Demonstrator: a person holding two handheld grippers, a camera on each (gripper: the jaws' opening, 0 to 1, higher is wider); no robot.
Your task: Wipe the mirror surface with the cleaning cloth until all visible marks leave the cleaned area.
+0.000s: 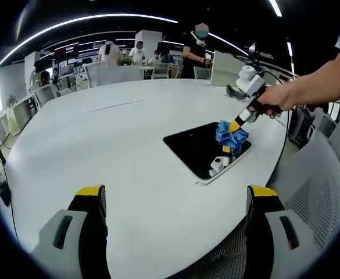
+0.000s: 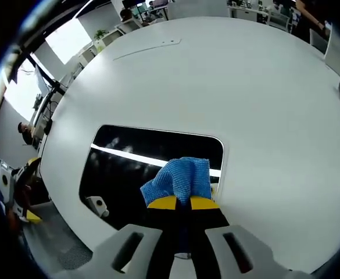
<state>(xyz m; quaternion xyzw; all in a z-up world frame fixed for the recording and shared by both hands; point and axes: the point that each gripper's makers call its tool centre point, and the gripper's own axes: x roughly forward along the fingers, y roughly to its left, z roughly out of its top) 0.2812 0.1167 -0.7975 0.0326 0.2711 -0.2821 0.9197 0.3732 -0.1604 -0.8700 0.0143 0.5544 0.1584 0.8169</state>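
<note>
The right tongs [image 2: 183,203] sit close at the bottom of the right gripper view, and their yellow tips pinch a blue cloth [image 2: 178,181]. The left tongs [image 1: 175,200] stand wide apart with nothing in them, low over the near edge of the desk.

The big white desk [image 1: 100,145] is round. A dark mirror [image 2: 135,168] lies flat on it, close to the edge. The cloth rests on the mirror, on the side nearest the right tongs. In the left gripper view a hand [image 1: 277,97] holds those tongs, which reach down to the mirror.

I think the wiping is under way and not done. Most of the glass is away from the cloth. I cannot tell if marks are left, because the glass shows bright ceiling lights.
</note>
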